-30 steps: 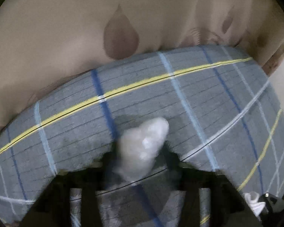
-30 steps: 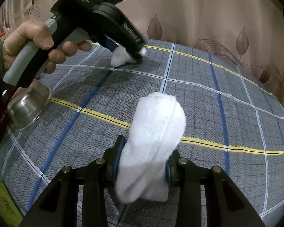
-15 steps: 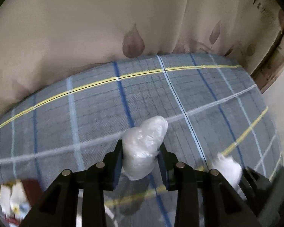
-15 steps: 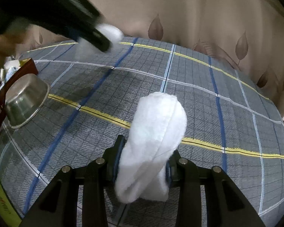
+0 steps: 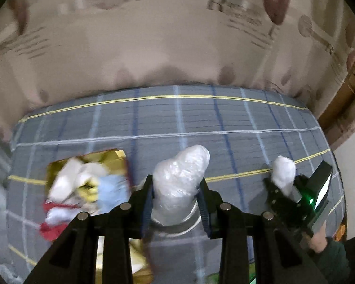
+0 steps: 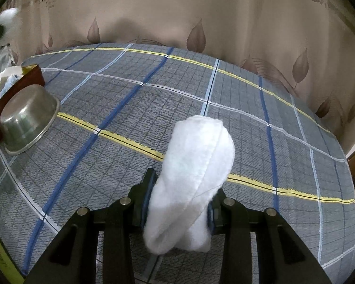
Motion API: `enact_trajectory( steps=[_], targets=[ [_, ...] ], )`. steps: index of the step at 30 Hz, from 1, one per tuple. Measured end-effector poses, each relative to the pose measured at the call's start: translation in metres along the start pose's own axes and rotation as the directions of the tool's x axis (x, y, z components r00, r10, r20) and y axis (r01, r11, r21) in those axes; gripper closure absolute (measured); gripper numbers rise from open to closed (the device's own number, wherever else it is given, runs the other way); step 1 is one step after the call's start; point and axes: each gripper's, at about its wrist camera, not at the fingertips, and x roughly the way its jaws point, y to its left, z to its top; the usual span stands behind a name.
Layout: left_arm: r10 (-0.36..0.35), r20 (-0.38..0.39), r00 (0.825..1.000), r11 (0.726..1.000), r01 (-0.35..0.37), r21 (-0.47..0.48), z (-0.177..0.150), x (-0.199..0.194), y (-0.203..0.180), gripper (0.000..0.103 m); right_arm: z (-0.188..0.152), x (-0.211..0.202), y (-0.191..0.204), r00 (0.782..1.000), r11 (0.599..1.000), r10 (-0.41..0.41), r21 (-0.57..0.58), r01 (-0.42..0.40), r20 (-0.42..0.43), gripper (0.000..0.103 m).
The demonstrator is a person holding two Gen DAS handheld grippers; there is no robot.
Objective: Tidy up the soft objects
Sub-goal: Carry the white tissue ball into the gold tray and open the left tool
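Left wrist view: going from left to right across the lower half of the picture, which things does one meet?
Gold box of mixed soft items → plastic-wrapped white bundle held in the left gripper → white cloth held in the right gripper.

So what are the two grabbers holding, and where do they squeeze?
Left hand-held gripper pinches a plastic-wrapped white bundle at its lower half. Right hand-held gripper pinches a white fluffy sock mid-body.

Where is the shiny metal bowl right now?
In the right wrist view the metal bowl sits upside down at the left on the checked cloth, against the dark red box.
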Motion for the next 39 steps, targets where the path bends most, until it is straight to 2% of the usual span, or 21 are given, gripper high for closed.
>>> enact_trajectory(
  steps=[7, 13, 16, 20, 29, 35, 39],
  targets=[
    [0.117, 0.013, 0.993, 0.992, -0.116, -0.045, -0.024, -0.025, 0.063, 0.069, 0.0, 0.0, 0.004, 1.0, 1.0, -0.024, -0.019, 0.024, 0.003, 0.07],
    [0.14, -0.016, 0.99, 0.984, -0.141, -0.109, -0.05, -0.019, 0.1, 0.069, 0.0, 0.0, 0.005, 1.0, 0.999, -0.031, -0.024, 0.031, 0.003, 0.07],
    [0.13, -0.028, 0.991, 0.982, -0.132, -0.135, -0.057, -0.012, 0.112, 0.069, 0.0, 0.0, 0.004, 1.0, 0.999, -0.031, -0.024, 0.031, 0.004, 0.07],
    [0.159, -0.022, 0.987, 0.978, -0.161, -0.13, -0.061, -0.007, 0.118, 0.069, 0.0, 0.0, 0.004, 0.999, 0.999, -0.034, -0.027, 0.034, 0.004, 0.07],
    [0.149, -0.016, 0.989, 0.977, -0.149, -0.15, -0.057, 0.012, 0.131, 0.069, 0.0, -0.001, 0.006, 0.999, 0.999, -0.042, -0.034, 0.042, 0.005, 0.068],
    [0.124, -0.013, 0.992, 0.984, -0.125, -0.125, -0.046, 0.027, 0.119, 0.068, 0.0, -0.001, 0.006, 0.999, 0.998, -0.048, -0.039, 0.048, 0.006, 0.068],
    [0.159, -0.001, 0.987, 0.982, -0.158, -0.102, -0.042, 0.035, 0.11, 0.066, 0.0, -0.001, 0.006, 0.999, 0.998, -0.048, -0.039, 0.048, 0.006, 0.068]
  ],
)
